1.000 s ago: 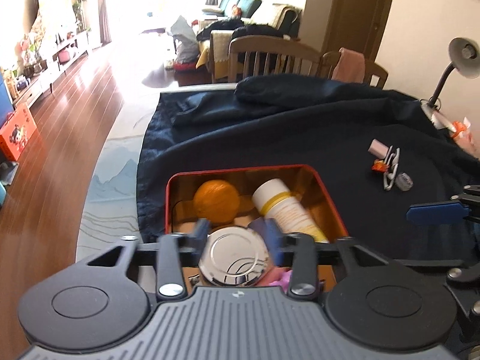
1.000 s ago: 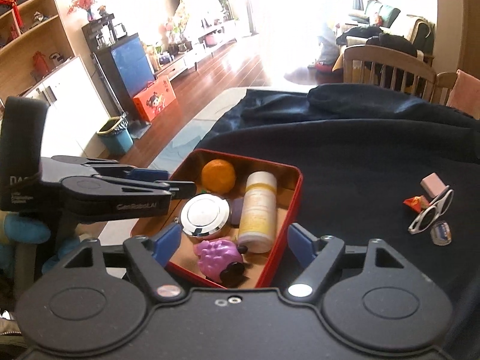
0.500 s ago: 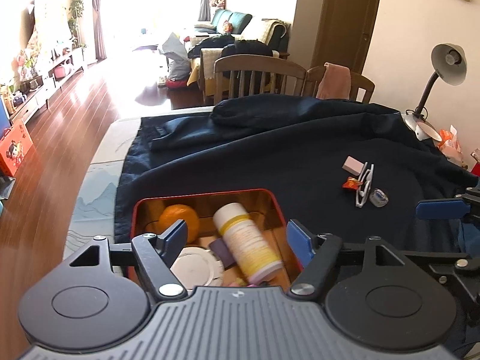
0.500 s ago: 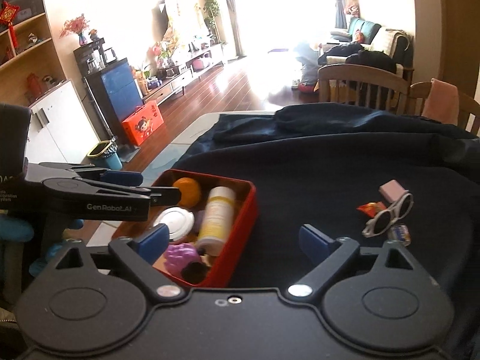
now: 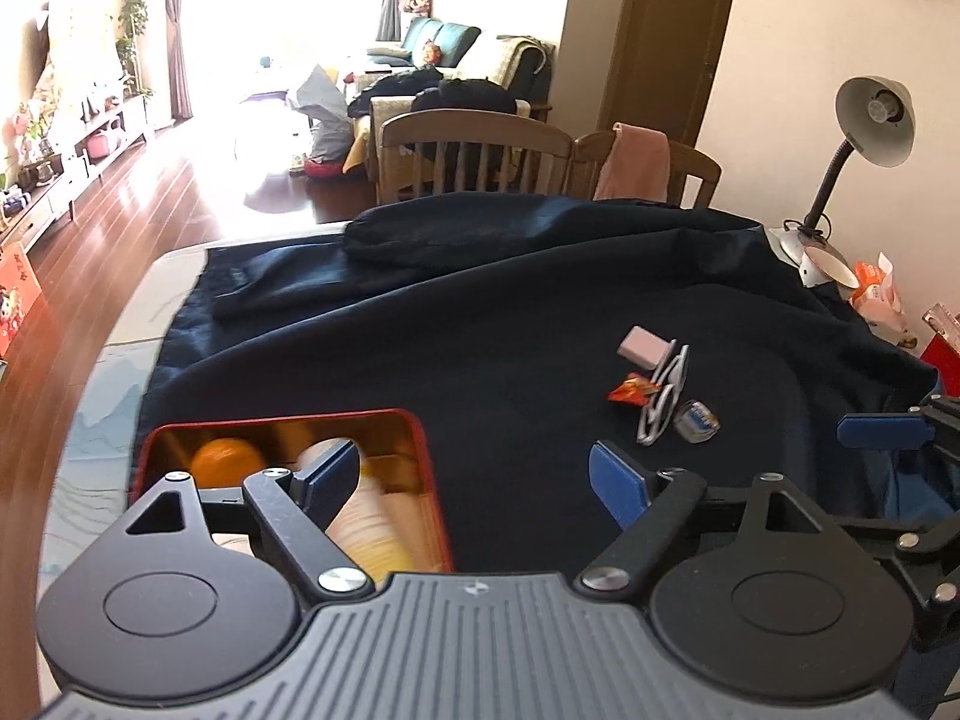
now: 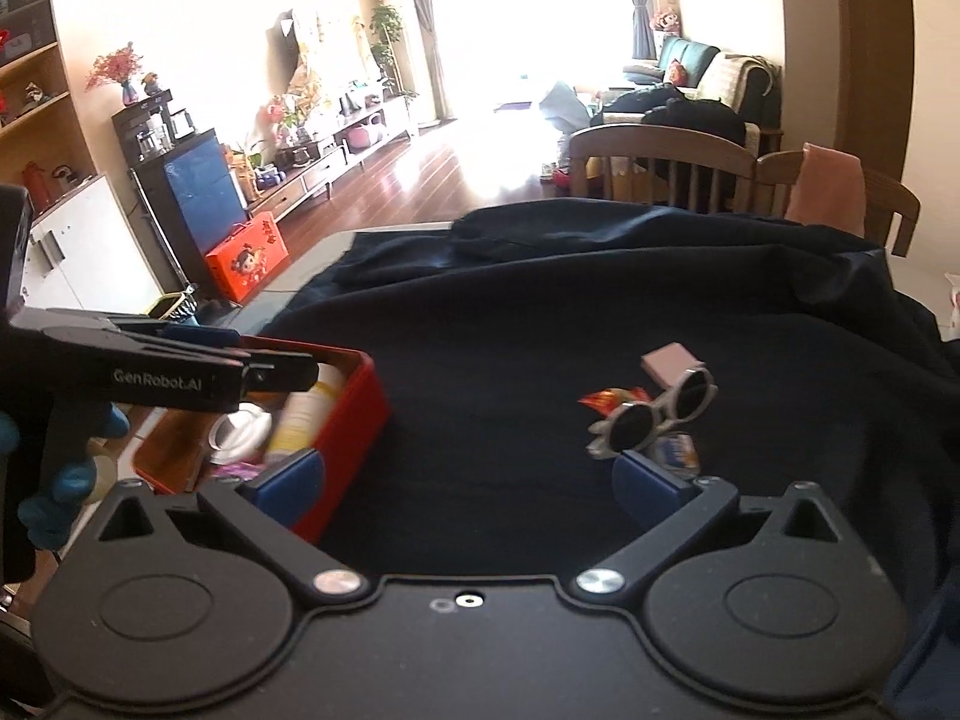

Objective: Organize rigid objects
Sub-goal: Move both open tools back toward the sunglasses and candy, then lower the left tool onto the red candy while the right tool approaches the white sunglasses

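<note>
A red tin (image 5: 429, 468) (image 6: 360, 414) sits on the dark cloth at the near left. It holds an orange (image 5: 225, 459), a white bottle with a yellow label (image 5: 366, 528) (image 6: 300, 420) and a round silver compact (image 6: 240, 429). White sunglasses (image 5: 663, 399) (image 6: 654, 411), a pink eraser (image 5: 642, 348) (image 6: 666, 363), an orange wrapper (image 5: 630, 390) (image 6: 606, 399) and a small blue-labelled piece (image 5: 696, 420) (image 6: 675, 453) lie at the right. My left gripper (image 5: 474, 477) is open and empty just right of the tin. My right gripper (image 6: 471, 483) is open and empty, between tin and sunglasses.
The dark cloth (image 5: 480, 312) covers the table, bunched at the far side. Wooden chairs (image 5: 474, 156) stand behind it. A desk lamp (image 5: 864, 132) and packets stand at the right edge. The table's left edge (image 5: 114, 348) drops to the wooden floor.
My left gripper let go of the silver compact in the tin, opened wide and drew back to the right. My right gripper shifted right toward the sunglasses, still open.
</note>
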{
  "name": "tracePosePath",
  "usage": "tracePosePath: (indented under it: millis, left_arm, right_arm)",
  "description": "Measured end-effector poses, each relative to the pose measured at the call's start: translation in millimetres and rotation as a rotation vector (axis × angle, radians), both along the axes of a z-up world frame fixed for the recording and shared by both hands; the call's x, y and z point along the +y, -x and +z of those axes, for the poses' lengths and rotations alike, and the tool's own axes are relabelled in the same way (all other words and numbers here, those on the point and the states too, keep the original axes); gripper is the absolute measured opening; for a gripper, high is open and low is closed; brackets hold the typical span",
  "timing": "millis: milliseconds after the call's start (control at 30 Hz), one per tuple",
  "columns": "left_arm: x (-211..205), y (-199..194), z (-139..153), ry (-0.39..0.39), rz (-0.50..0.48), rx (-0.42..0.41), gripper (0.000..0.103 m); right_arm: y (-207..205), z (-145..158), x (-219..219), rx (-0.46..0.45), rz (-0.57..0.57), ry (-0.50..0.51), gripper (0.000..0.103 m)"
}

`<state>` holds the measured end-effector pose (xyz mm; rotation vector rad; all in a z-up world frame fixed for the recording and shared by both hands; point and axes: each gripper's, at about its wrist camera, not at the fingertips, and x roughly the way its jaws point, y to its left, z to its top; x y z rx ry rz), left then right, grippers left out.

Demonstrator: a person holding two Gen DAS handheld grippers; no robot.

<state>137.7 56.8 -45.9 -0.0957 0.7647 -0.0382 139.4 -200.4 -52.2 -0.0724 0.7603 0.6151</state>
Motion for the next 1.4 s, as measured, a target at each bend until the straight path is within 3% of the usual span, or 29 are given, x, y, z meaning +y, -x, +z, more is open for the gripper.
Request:
tracePosePath:
  millis: [300, 500, 600, 1200, 1400]
  left_arm:
    - [-51.3, -49.7, -8.6, -0.026, -0.044, 0.037, 0.084]
    - [-75.1, -90.3, -25.4, 0.026, -0.035, 0.125, 0.084]
    - [-84.9, -108.1, -33.4, -0.007, -0.022, 0.144, 0.084]
    - [-106.3, -180.7, -77.5, -0.066, -0.142, 0.254, 0.084]
    - [-114.5, -194.0, -91.5, -0.106, -0.174, 0.270, 0.084]
  right_arm:
    - [-28.9, -15.2, -37.7, 0.008, 0.029, 0.035, 0.103]
    - [-48.5, -31.5, -51.8, 0.014, 0.050, 0.089, 0.103]
    - [-58.6, -39.2, -55.2, 0.017, 0.064, 0.113, 0.102]
    - [-114.3, -80.4, -56.9, 0.069, 0.099, 0.144, 0.094]
    - [-122.2, -88.6, -52.7, 0.065, 0.124, 0.160, 0.086]
